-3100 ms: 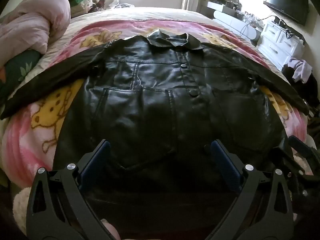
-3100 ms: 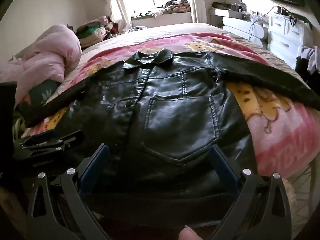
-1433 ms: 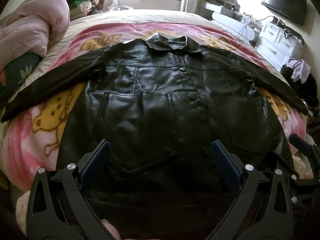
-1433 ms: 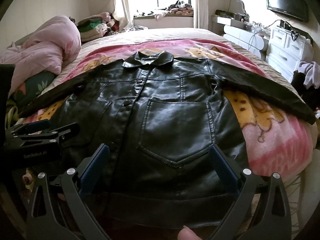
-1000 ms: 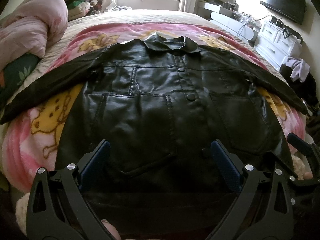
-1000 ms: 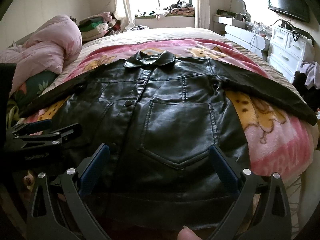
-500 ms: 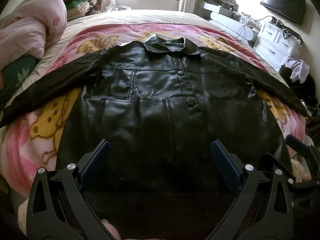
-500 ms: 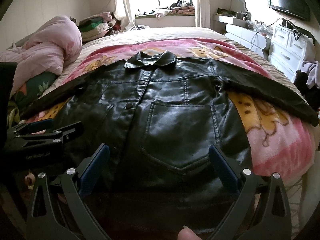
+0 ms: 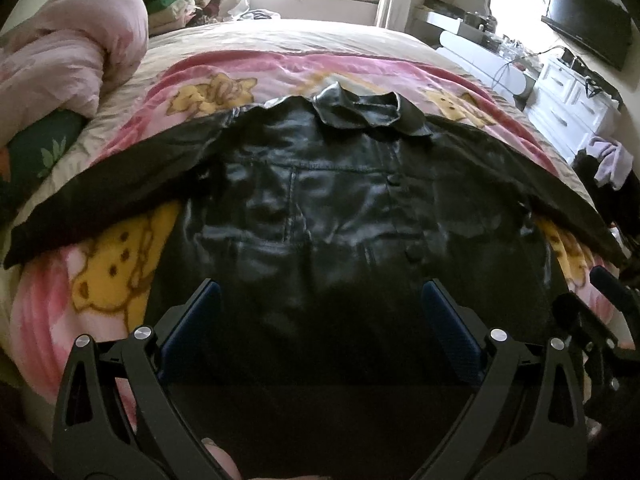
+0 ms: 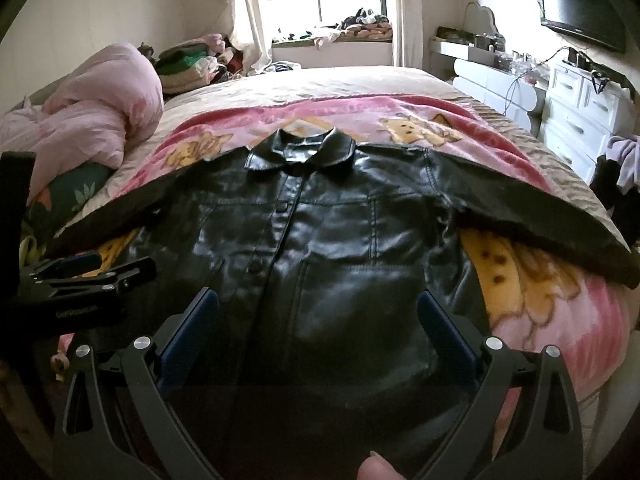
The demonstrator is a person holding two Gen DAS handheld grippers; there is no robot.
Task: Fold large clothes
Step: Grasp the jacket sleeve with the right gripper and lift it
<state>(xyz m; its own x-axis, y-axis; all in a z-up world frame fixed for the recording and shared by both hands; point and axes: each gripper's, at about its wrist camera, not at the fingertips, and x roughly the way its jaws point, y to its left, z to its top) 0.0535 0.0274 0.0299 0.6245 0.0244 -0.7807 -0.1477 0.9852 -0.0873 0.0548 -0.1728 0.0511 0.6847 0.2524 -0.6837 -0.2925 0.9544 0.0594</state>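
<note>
looking down a big bed [image 10: 340,80] with a pink cartoon-bear blanket [image 9: 248,68] across it. black leather jacket [image 9: 340,208] lies flat on the blanket, front up, buttoned, sleeves spread out to both sides, collar [image 10: 300,150] at the far end. left gripper [image 9: 320,312] sits over the hem, jaws wide apart, nothing in them. right gripper [image 10: 318,320] same deal, spread wide and empty over the hem's other side.
</note>
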